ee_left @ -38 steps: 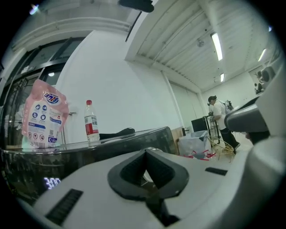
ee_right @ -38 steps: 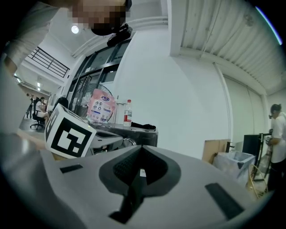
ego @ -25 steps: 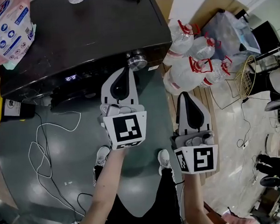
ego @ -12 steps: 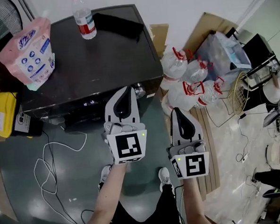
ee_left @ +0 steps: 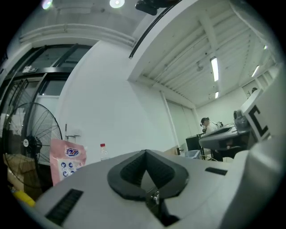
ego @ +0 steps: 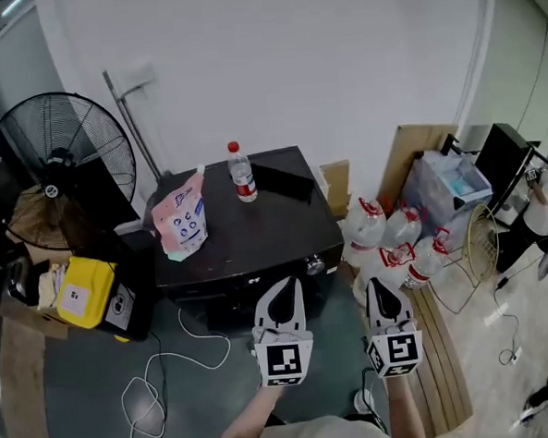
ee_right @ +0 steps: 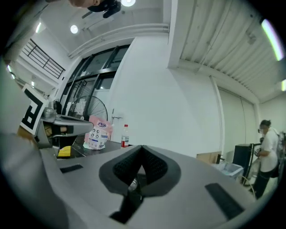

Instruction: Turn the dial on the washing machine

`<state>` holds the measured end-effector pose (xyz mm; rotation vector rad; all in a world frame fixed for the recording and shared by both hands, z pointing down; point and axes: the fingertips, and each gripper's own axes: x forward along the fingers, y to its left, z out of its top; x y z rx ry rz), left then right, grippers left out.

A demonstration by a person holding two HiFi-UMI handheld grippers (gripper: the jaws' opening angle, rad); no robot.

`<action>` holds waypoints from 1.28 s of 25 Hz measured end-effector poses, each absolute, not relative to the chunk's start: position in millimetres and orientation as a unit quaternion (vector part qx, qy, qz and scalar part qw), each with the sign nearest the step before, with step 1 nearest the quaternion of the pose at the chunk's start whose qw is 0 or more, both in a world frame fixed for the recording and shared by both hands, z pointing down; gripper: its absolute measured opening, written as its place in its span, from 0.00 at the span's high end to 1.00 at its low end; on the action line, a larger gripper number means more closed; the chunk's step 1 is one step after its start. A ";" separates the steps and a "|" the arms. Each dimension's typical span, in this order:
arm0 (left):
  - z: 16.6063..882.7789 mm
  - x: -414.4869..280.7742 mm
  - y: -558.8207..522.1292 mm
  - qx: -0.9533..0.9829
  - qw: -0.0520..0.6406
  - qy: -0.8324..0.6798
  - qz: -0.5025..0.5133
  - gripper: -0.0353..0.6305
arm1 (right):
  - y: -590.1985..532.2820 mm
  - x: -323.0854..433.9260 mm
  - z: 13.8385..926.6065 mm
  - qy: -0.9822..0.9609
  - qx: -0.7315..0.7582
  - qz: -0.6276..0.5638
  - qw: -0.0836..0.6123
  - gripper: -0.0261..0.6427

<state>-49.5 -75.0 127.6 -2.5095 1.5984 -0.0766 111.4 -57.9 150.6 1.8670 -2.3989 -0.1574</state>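
dial (ego: 316, 265) sat on washing machine (ego: 247, 226) front, right end. left gripper (ego: 285, 285) and right gripper (ego: 378, 286) both closed, empty, held clear before washing machine. scene fitted approach or withdrawal alike; dial setting unreadable

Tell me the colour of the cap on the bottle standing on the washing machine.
Red. The bottle cap shows best in the head view.

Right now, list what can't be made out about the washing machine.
- Dial: head view, too small to read its setting; neither gripper view shows it.
- Washing machine front panel: head view, dark and foreshortened, display unreadable.
- Pouch print: too small in every view.
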 end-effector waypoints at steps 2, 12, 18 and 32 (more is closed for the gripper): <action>126.4 -68.3 -55.1 -0.834 0.091 0.543 -0.036 0.95 | -43.6 103.6 155.8 -0.787 0.613 -0.043 0.053 0.96; 115.4 -125.8 -33.0 -0.783 0.087 0.615 -0.029 0.95 | -20.8 81.2 144.3 -0.801 0.593 -0.073 0.040 0.96; 115.9 -128.1 -23.3 -0.778 0.082 0.622 -0.026 0.95 | -14.6 77.8 137.4 -0.807 0.585 -0.077 0.031 0.96; 123.0 -125.8 -24.5 -0.784 0.073 0.615 -0.030 0.95 | -14.6 70.4 140.3 -0.813 0.576 -0.074 0.035 0.96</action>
